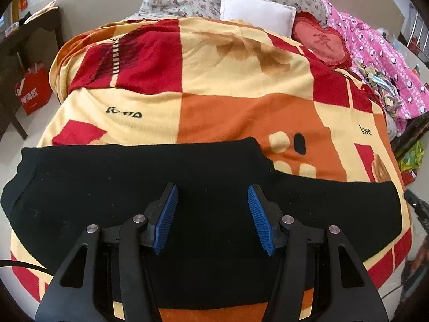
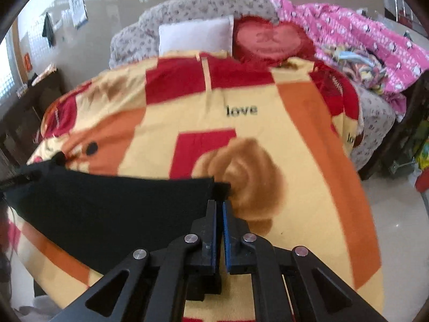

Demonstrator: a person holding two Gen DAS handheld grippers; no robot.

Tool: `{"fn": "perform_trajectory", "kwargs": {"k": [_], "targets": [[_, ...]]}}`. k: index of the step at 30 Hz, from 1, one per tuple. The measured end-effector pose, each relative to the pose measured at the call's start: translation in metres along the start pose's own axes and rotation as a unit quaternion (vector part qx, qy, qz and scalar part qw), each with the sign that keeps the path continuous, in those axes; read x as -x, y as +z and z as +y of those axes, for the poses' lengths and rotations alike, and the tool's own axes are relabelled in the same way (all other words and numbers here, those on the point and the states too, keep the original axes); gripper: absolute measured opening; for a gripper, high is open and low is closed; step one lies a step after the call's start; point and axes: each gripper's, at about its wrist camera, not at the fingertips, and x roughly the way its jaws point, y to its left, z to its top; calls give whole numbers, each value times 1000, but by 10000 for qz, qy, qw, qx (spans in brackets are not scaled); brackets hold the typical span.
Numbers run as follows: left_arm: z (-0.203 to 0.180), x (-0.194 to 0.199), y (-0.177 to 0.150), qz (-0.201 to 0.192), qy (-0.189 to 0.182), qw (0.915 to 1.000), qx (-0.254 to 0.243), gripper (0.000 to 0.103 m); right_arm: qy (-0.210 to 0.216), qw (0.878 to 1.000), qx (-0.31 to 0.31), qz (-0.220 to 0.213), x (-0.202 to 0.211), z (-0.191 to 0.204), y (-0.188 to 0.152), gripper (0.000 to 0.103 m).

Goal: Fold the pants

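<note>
pants (image 1: 107, 187) beneath left hand-held gripper (image 1: 213, 196) (open)

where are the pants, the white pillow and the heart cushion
pants (image 1: 107, 187), left wrist view, flat black cloth left of the tongs
white pillow (image 1: 254, 10), left wrist view, middle of its face
heart cushion (image 2: 270, 40), right wrist view, centre of the red heart

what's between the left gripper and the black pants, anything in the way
Nothing visible. The left gripper is open with the black pants spread flat on the blanket directly beneath its fingers, no other item between them.
</note>
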Motion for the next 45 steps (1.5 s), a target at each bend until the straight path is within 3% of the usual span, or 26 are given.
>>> {"fn": "perform_trajectory", "kwargs": {"k": [4, 9, 11, 13, 21, 28, 37, 45], "targets": [[1, 1, 3, -79, 38, 10000, 35, 54, 303, 9993, 155, -176, 16, 21, 12, 6], [3, -2, 5, -72, 126, 9999, 19, 54, 1559, 9876, 174, -95, 0, 67, 16, 9], [4, -4, 5, -62, 185, 9998, 3, 54, 1712, 9850, 198, 10, -12, 83, 14, 16], [4, -6, 4, -43, 215, 9998, -22, 54, 1645, 9859, 301, 83, -20, 97, 12, 28], [4, -17, 5, -87, 287, 9995, -48, 54, 1339, 9884, 536, 468, -45, 107, 0, 28], [1, -13, 7, -136, 343, 9993, -63, 54, 1254, 9899, 443, 486, -49, 99, 4, 29], [-25, 8, -2, -146, -97, 9996, -234, 54, 921, 9935, 541, 388, -20, 85, -4, 32], [-64, -7, -18, 86, -233, 9973, -697, 54, 653, 9962, 364, 448, -12, 60, -21, 34]]}}
